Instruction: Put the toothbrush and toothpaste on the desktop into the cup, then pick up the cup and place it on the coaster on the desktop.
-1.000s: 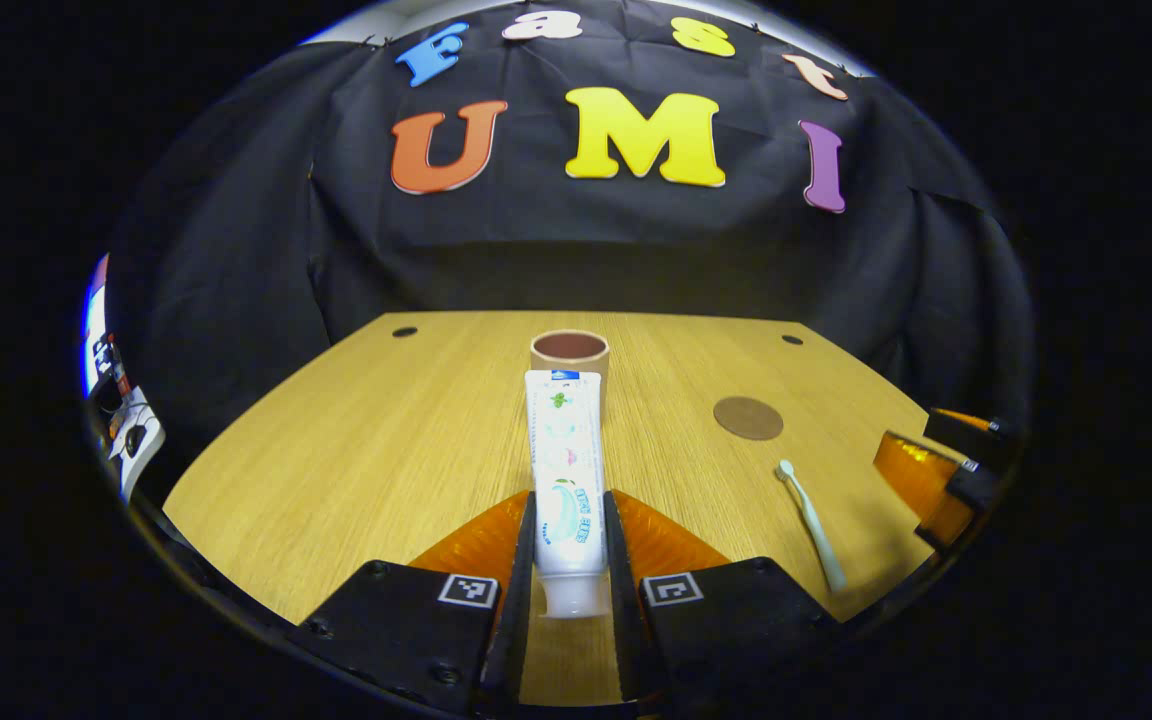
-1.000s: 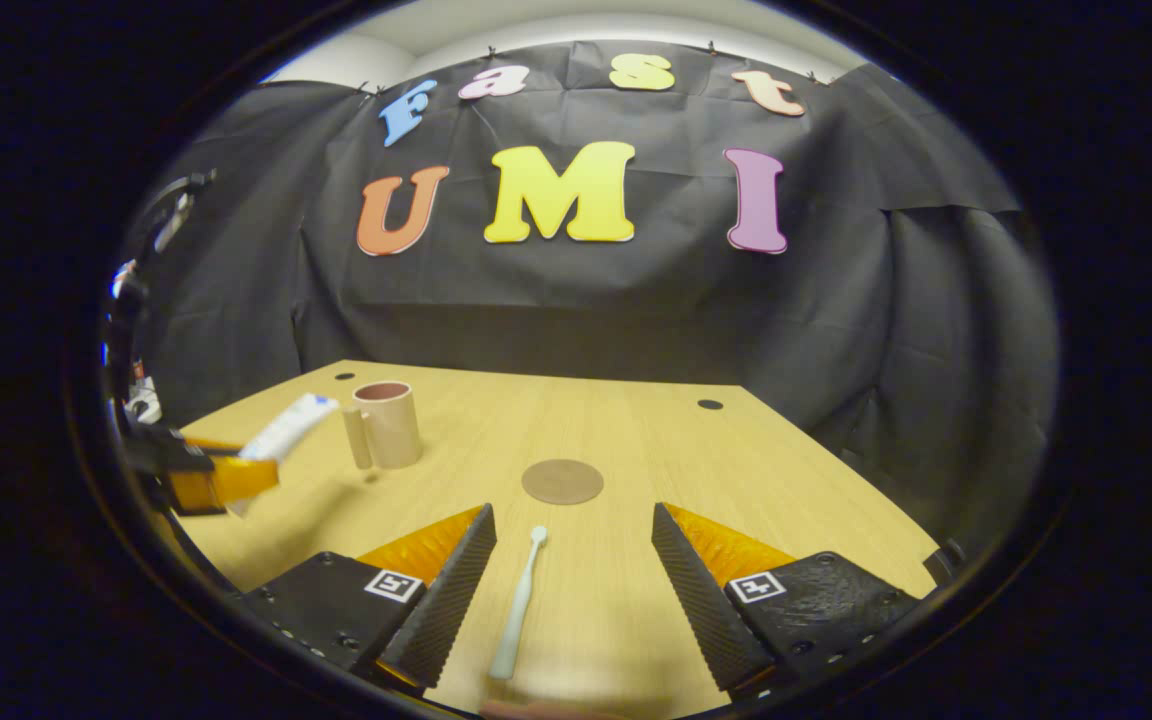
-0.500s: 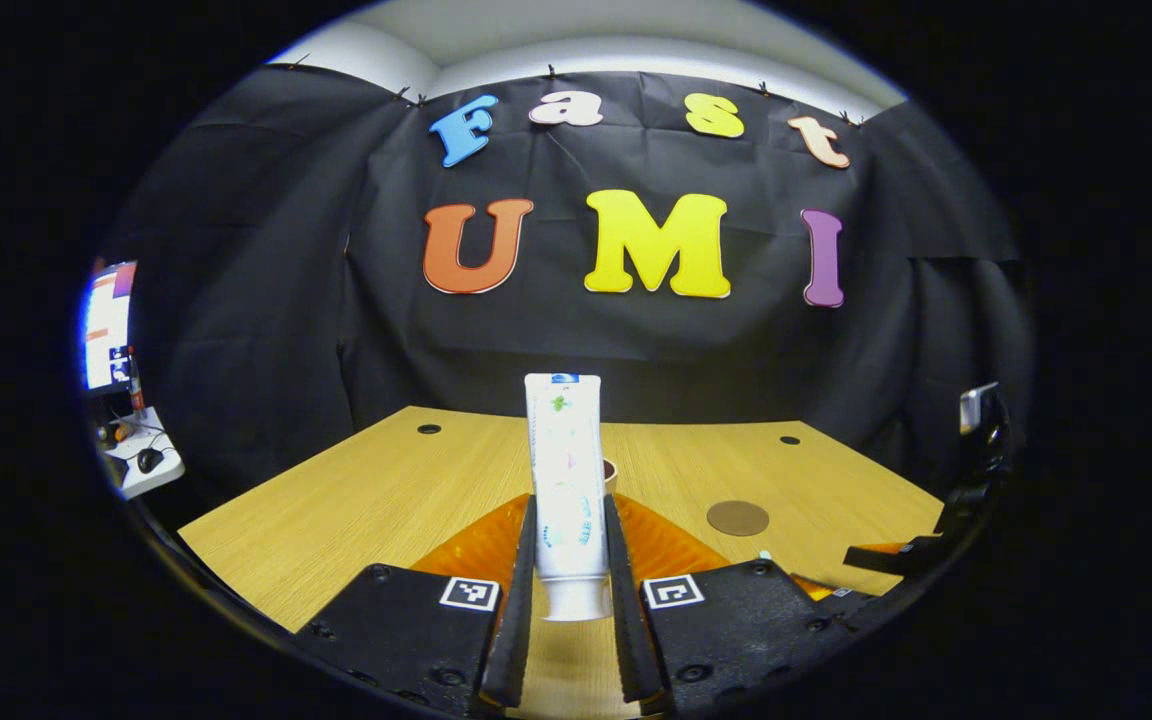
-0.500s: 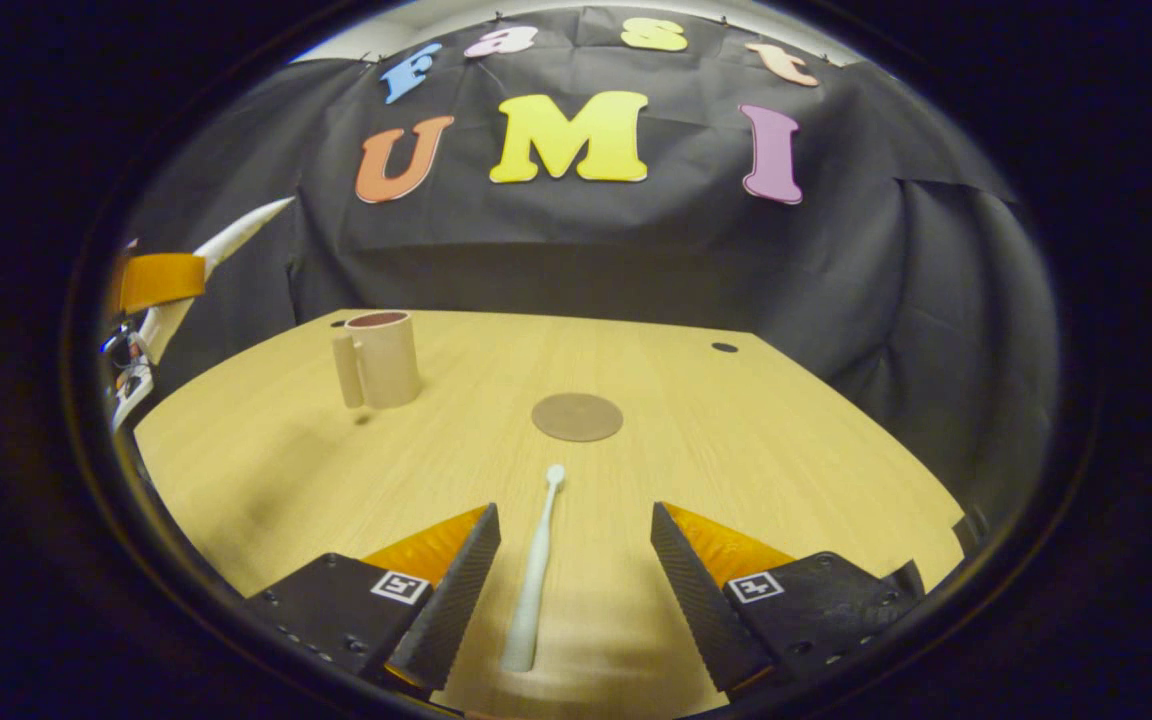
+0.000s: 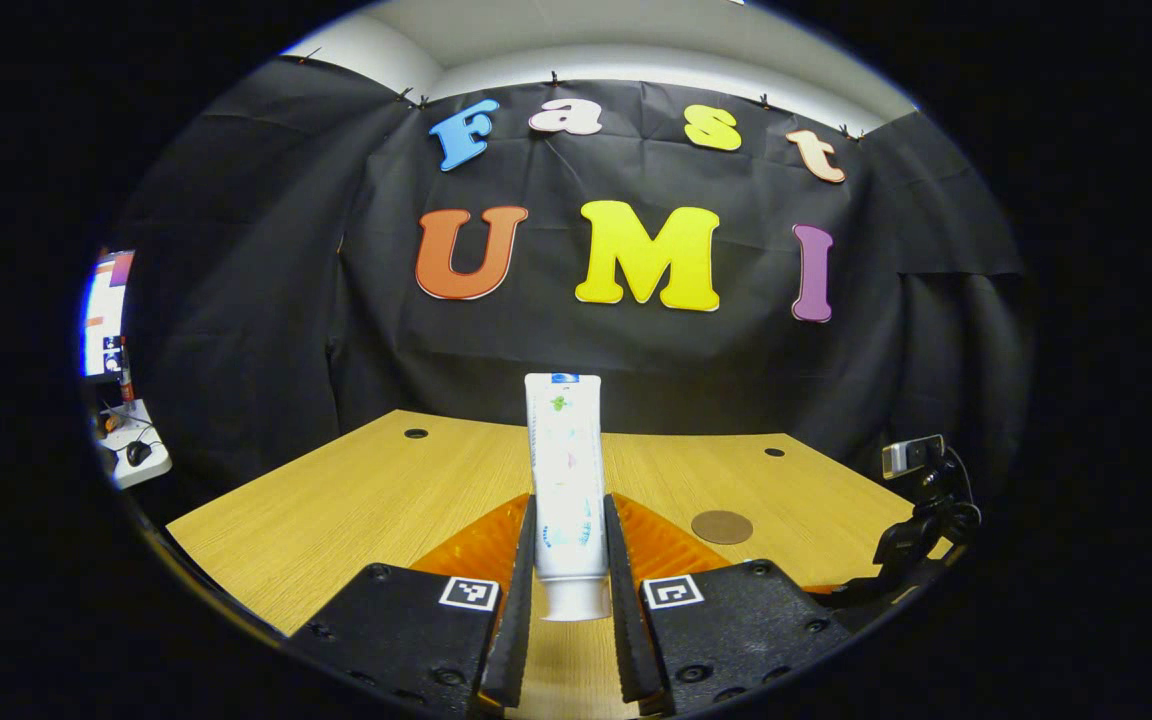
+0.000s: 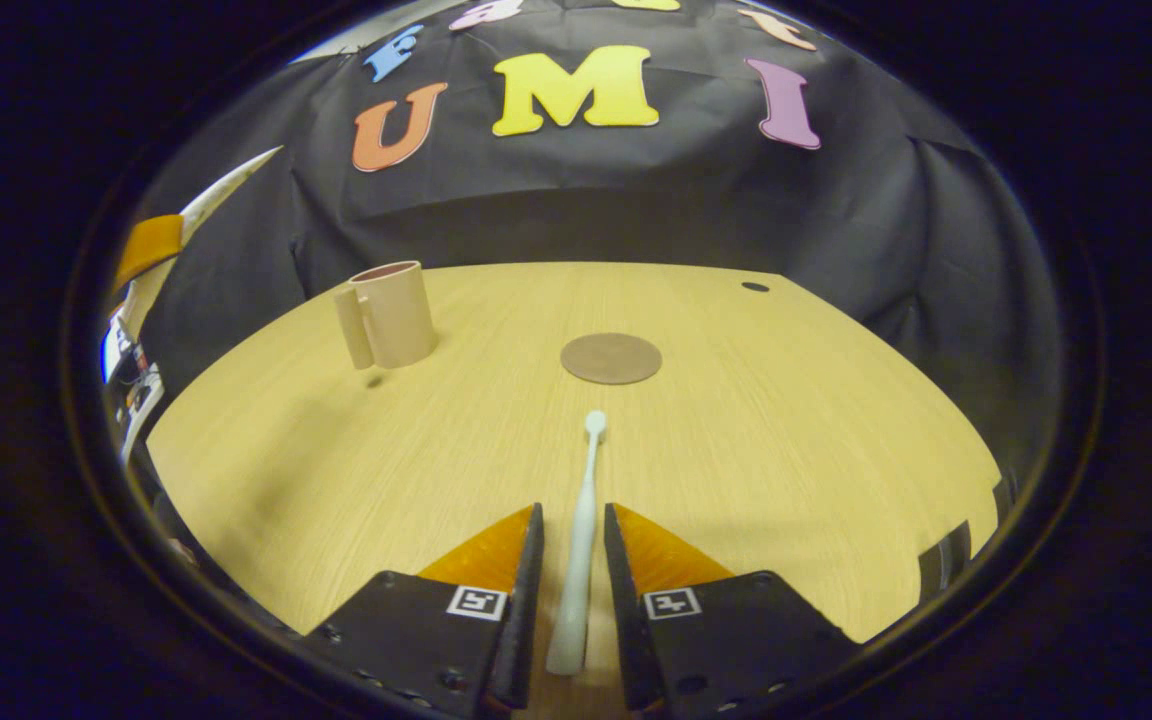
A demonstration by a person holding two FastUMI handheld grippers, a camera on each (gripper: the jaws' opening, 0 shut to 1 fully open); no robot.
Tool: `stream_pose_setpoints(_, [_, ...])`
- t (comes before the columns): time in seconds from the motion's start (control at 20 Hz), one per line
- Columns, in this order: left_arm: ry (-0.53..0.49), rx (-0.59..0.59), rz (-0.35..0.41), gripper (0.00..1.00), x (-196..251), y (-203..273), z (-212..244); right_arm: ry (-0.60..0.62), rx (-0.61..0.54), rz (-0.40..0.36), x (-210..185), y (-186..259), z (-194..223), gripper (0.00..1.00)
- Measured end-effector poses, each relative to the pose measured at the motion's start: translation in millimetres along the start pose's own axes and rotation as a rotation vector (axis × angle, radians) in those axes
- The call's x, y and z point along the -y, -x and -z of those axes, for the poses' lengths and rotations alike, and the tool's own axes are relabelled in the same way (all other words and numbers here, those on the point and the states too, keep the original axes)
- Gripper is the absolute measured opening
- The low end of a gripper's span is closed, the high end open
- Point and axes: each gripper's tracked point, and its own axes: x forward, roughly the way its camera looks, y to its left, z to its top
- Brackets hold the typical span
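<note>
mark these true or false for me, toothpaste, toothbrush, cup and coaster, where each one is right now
1. The left gripper is shut on the toothpaste. True.
2. The toothpaste is already inside the cup. False: it is held up off the desktop, and in the right gripper view the cup's mouth shows nothing sticking out.
3. The toothbrush lies between the fingers of the right gripper. True; the fingers sit close on either side of its handle.
4. The cup stands on the coaster. False: the cup stands apart from it, upright on the bare wood, and the coaster has nothing on it.
5. The cup lies on its side. False: it is upright, handle facing the camera side.
</note>
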Motion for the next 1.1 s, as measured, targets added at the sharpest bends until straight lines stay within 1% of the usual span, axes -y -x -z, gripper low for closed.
stream_pose_setpoints(0.05, [0.003, -0.003, 0.003, 0.34, 0.0, -0.3, 1.2, 0.001, 0.002, 0.001, 0.5, -1.1, -0.5, 0.29])
stream_pose_setpoints(0.1, [0.007, -0.008, 0.003, 0.38, -0.9, -0.7, 2.4, -0.006, 0.003, -0.007, -0.1, -1.3, -1.3, 0.25])
stream_pose_setpoints(0.15, [0.010, -0.011, -0.002, 0.38, -2.7, -0.8, 3.9, -0.023, -0.008, -0.020, -4.3, -1.7, 0.4, 0.25])
stream_pose_setpoints(0.2, [0.009, -0.015, -0.002, 0.39, -4.2, -1.6, 3.8, -0.040, -0.009, -0.026, -4.7, -1.8, 0.8, 0.09])
stream_pose_setpoints(0.3, [0.015, -0.023, -0.005, 0.38, -6.7, -3.1, 6.8, -0.048, -0.013, -0.039, -3.7, -3.3, 0.3, 0.04])
stream_pose_setpoints(0.4, [0.016, -0.037, -0.010, 0.38, -8.3, -4.3, 11.7, -0.045, -0.005, -0.045, -4.0, -3.5, -1.3, 0.04])
stream_pose_setpoints(0.5, [0.016, -0.045, -0.015, 0.38, -11.3, -4.7, 13.8, -0.028, 0.030, -0.043, -1.6, 0.0, -8.6, 0.01])
stream_pose_setpoints(0.55, [0.014, -0.046, -0.018, 0.39, -12.5, -6.2, 14.6, -0.021, 0.059, -0.031, 1.7, 3.7, -16.1, 0.00])
stream_pose_setpoints(0.65, [0.010, -0.048, -0.020, 0.39, -13.4, -7.2, 16.2, -0.026, 0.125, -0.029, 3.9, 14.2, -33.8, 0.01])
stream_pose_setpoints(0.8, [0.015, -0.049, -0.022, 0.38, -14.0, -9.9, 15.2, -0.055, 0.230, -0.045, 4.9, 32.4, -63.7, 0.01])
stream_pose_setpoints(0.9, [0.006, -0.048, -0.025, 0.39, -14.5, -11.5, 16.5, -0.081, 0.279, -0.059, 4.5, 43.9, -81.8, 0.01])
stream_pose_setpoints(1.0, [0.000, -0.057, -0.021, 0.39, -12.2, -12.6, 20.4, -0.078, 0.325, -0.054, 8.3, 54.2, -98.6, 0.00])
stream_pose_setpoints(1.1, [-0.004, -0.068, -0.016, 0.39, -9.8, -14.2, 26.2, -0.078, 0.391, -0.048, 11.3, 67.0, -118.2, 0.01])
